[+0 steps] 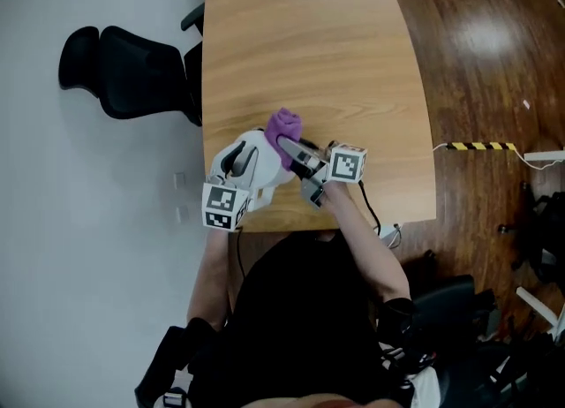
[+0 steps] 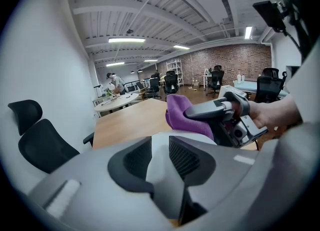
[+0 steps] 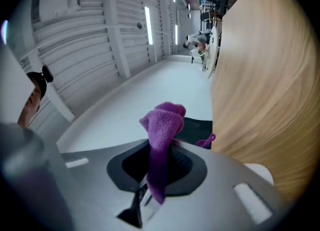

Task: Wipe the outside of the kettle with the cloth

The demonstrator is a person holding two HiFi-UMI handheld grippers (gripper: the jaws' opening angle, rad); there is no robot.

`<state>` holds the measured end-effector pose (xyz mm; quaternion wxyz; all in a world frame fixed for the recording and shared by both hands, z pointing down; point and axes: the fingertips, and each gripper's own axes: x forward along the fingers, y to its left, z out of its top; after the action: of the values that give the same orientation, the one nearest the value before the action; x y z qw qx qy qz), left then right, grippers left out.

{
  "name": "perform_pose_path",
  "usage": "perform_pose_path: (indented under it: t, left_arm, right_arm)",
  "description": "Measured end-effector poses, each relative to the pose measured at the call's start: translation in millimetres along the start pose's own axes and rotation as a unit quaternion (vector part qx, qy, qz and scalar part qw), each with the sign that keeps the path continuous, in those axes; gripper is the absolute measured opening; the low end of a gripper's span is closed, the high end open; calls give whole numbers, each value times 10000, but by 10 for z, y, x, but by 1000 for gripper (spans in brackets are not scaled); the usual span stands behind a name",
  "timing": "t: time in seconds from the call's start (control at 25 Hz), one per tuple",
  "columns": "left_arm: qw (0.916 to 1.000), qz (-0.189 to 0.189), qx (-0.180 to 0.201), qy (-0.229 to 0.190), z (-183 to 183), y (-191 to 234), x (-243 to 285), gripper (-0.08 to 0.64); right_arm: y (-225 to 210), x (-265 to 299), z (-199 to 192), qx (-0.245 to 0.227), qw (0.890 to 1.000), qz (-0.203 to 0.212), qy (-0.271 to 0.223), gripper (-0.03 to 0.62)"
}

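While left tool (image 2: 161, 156) clamps kettle (image 1: 267, 177), right tool (image 3: 159, 167) pinches cloth (image 3: 162, 120), wooden table (image 1: 309, 44), open office.

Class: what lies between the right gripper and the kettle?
The purple cloth, clamped in the right gripper, just above the kettle; the head view shows it.

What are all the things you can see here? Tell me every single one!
table: one, light wood, middle of the head view
kettle: one, white, near left part of the table
cloth: one, purple, at the kettle's far side
office chair: one, black, left of the table
striped tape: one strip, yellow and black, floor right of the table
left gripper: one, grey, shut on the kettle
right gripper: one, grey, shut on the cloth
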<state>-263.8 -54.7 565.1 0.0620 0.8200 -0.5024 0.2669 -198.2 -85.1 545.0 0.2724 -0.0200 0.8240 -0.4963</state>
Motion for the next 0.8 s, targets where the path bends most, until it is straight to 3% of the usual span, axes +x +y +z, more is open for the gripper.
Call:
perform_pose_path:
  t: [0.08, 0.12, 0.2, 0.32, 0.4, 0.48, 0.6, 0.68, 0.8]
  left_arm:
    - [9998, 19, 84, -169, 37, -27, -81, 95]
    - [9997, 22, 121, -201, 77, -43, -106, 94]
    - [9997, 11, 144, -185, 147, -37, -102, 94]
    - [10000, -26, 51, -4, 246, 87, 124, 94]
    - [9999, -5, 5, 151, 348, 175, 377, 94]
    - [9999, 7, 1, 166, 419, 242, 611, 94]
    - [9997, -184, 131, 25, 367, 265, 767, 95]
    - [9973, -616, 381, -81, 320, 212, 794, 94]
    - [9874, -1408, 671, -269, 368, 165, 869, 86]
  right_arm:
    - [-186, -47, -152, 103, 9996, -181, 178, 52]
    - [-412, -158, -270, 490, 9971, -545, 196, 51]
    - [-1029, -455, -581, 1508, 9753, -1596, 229, 51]
    - [-1947, -798, -748, 1545, 9555, -2459, 514, 49]
    - [-2318, -992, -731, 1803, 9392, -2867, 564, 49]
    - [-2501, -1054, -596, 1937, 9344, -2955, 461, 49]
    - [-2535, -1010, -483, 1729, 9369, -2986, 556, 49]
    - [-2482, -1042, -537, 1683, 9361, -3031, 592, 48]
    - [-2421, -1197, -679, 1822, 9347, -3016, 461, 48]
